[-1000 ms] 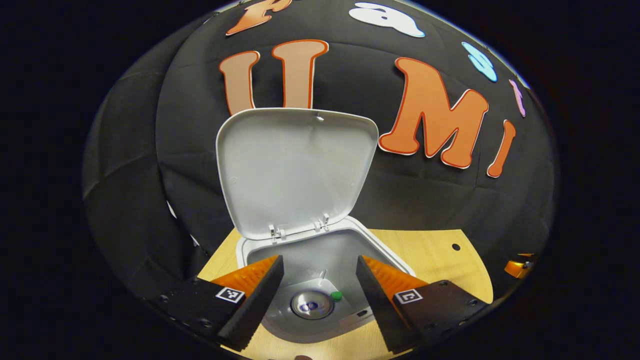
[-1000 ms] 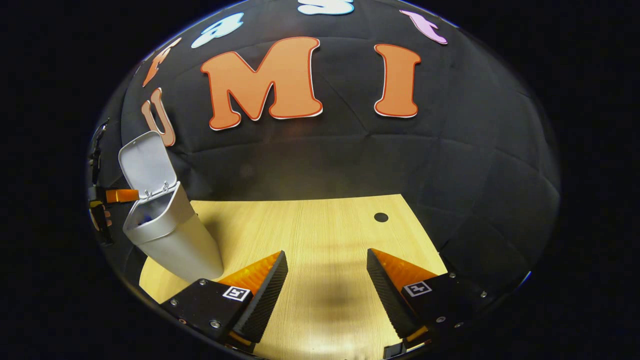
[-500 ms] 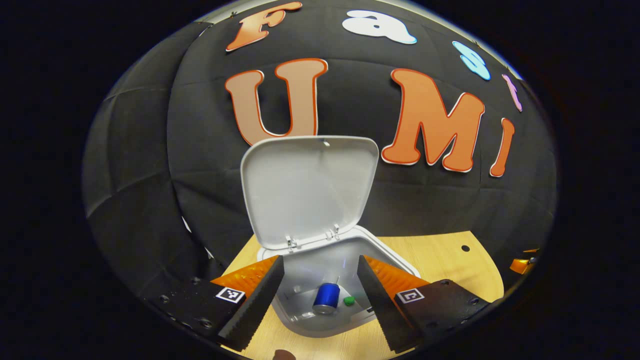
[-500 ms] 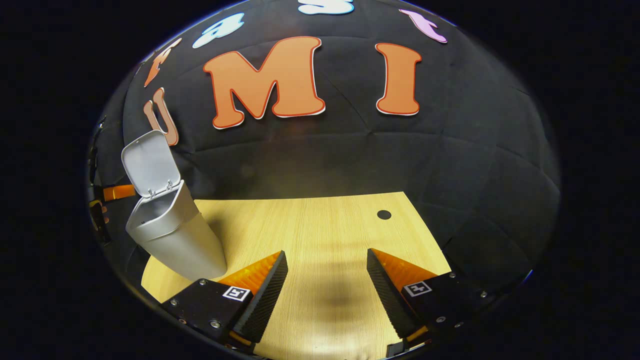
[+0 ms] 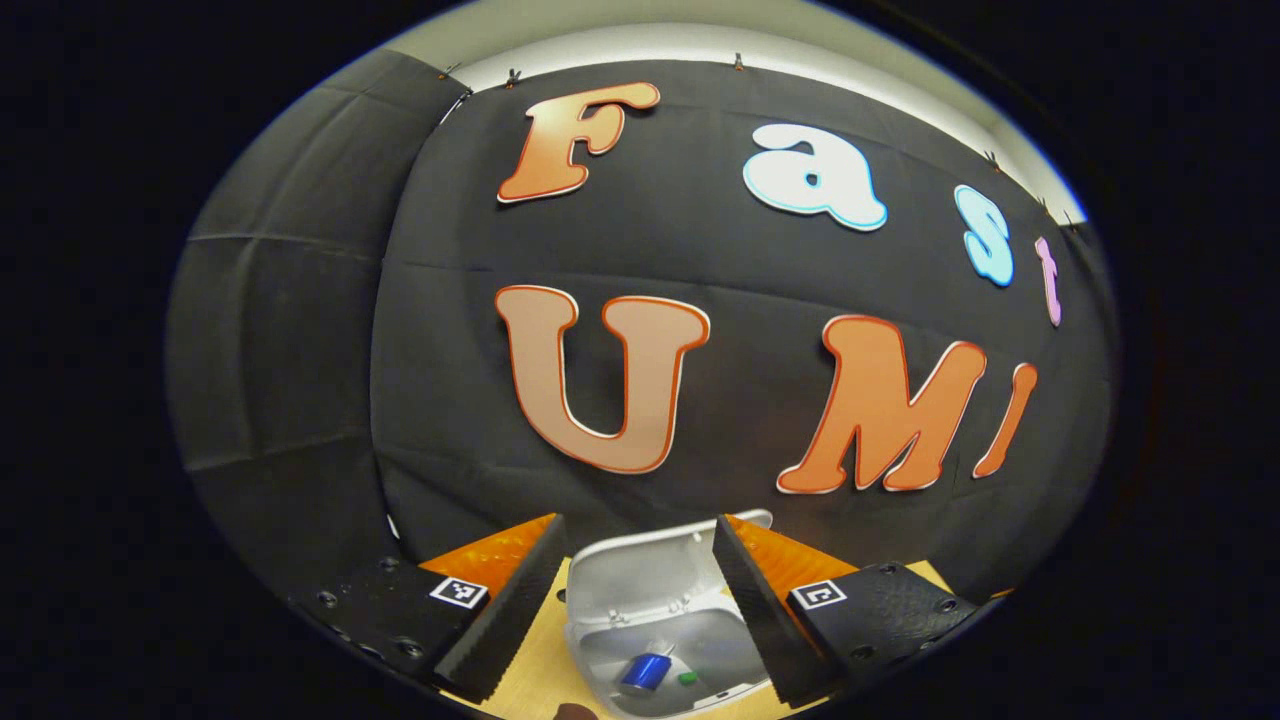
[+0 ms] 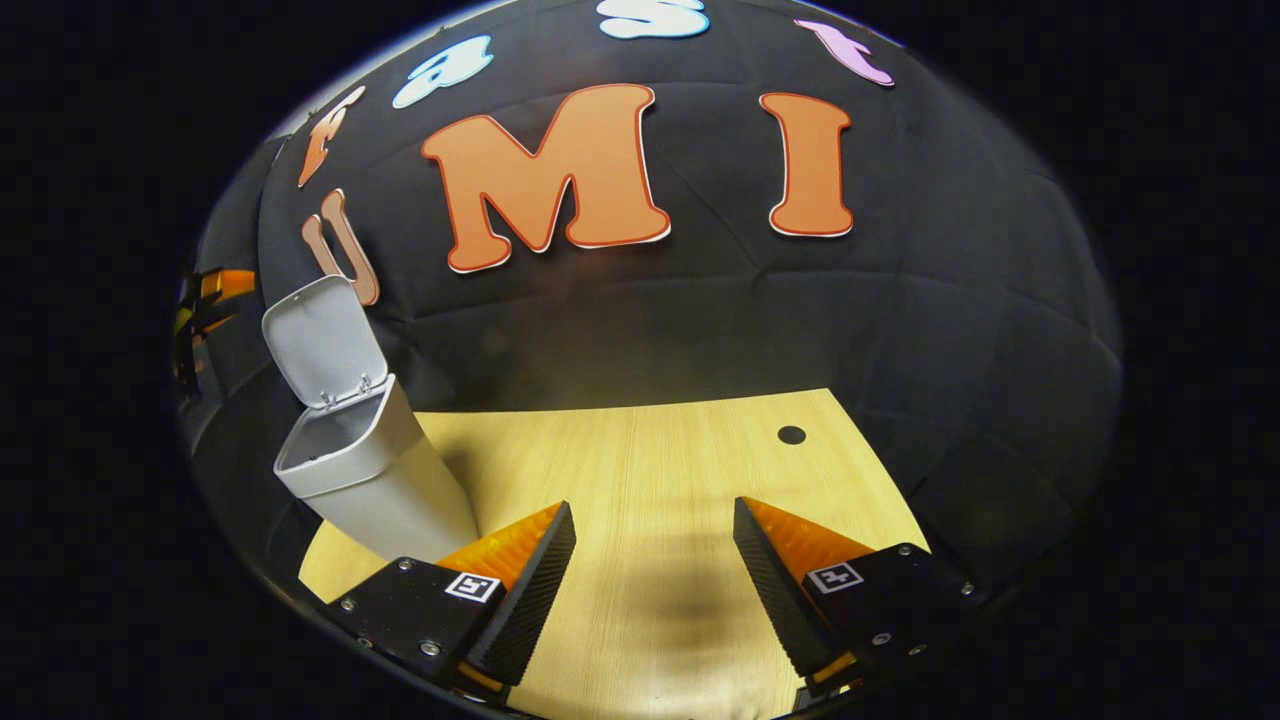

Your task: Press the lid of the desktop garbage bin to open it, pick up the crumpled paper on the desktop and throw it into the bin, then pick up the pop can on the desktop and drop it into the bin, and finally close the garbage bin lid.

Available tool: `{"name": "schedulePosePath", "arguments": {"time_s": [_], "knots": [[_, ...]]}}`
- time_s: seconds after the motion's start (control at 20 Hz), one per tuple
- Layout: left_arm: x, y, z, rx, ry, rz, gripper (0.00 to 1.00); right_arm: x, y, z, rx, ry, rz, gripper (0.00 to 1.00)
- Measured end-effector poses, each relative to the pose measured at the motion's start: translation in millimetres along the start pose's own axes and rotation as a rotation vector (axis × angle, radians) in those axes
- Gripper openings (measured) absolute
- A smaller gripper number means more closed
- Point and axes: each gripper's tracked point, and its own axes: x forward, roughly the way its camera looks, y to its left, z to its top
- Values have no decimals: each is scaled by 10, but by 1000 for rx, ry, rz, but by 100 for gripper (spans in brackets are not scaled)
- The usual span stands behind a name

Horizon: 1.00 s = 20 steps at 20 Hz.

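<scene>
So the left gripper hangs above the garbage bin with its fingers spread apart and nothing between them. The lid stands open, and the blue pop can lies down inside the bin, right below the gap between the fingers, next to a small green bit. Over on the right gripper view, the right gripper is spread apart too, empty, over the bare wooden desktop, with the bin off to its left, well apart from it.

Smooth matt plastic bin, glossy metal can, pale wood-grain desktop.
</scene>
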Motion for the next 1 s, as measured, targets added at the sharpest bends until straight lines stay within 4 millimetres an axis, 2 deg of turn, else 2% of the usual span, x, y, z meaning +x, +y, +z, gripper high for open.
{"name": "schedulePosePath", "arguments": {"time_s": [0.1,0.15,0.25,0.4,0.6,0.75,1.0], "knots": [[214,-39,194,-58,21,-31,94,-23,-4,-10,9,-4,1,95],[319,-73,186,-81,57,-50,94,-32,-20,-23,17,-2,-1,95],[533,-117,82,-87,121,-63,94,-52,-72,-42,37,-1,-9,95],[851,-14,-97,-30,184,-8,94,-72,-167,-65,61,-1,-30,95],[1090,151,-392,-55,257,32,94,-54,-246,-99,85,5,-49,95],[1107,193,-671,-52,316,37,94,-10,-236,-110,84,15,-51,95],[841,42,-866,-36,309,-15,95,55,-148,-147,85,35,-30,95]]}}
